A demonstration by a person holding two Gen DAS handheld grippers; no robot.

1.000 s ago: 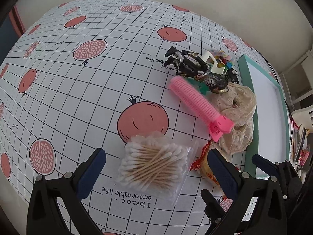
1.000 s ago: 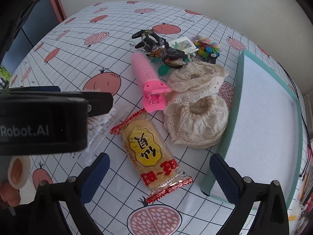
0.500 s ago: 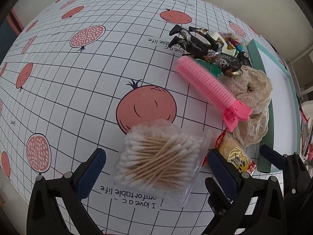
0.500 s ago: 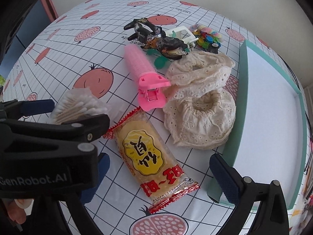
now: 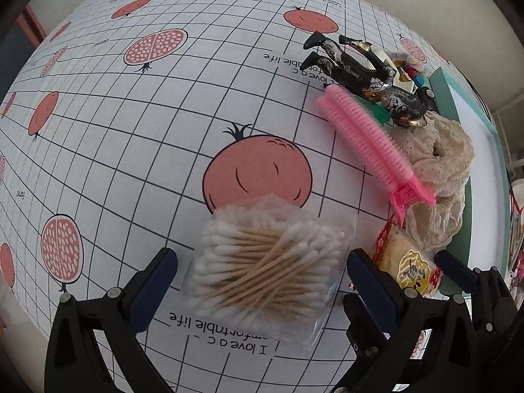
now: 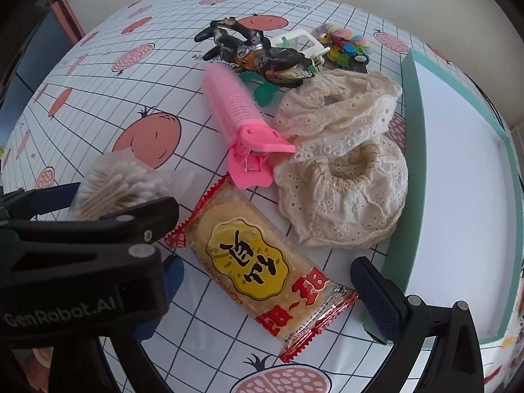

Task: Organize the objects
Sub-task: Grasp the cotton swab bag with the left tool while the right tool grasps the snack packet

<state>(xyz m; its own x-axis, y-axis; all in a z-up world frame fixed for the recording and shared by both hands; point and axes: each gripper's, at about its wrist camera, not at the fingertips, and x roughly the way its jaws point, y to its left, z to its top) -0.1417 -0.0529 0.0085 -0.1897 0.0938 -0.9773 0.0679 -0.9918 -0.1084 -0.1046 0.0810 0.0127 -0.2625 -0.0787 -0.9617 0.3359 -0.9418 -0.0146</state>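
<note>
In the left wrist view the left tongs (image 5: 262, 273) stood released astride the bag of cotton swabs (image 5: 271, 268) on the tabletop (image 5: 163, 124), and in the right wrist view the right tongs (image 6: 265, 291) stood released astride the snack packet (image 6: 258, 265), just beside that bag.

"GenRobot.AI" marks the left tongs (image 6: 124, 193); tablecloth (image 5: 131, 150) reads "I love a comfortable life".

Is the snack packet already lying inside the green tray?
No, the snack packet lies on the tablecloth beside the green tray, whose white inside shows nothing in it.
</note>
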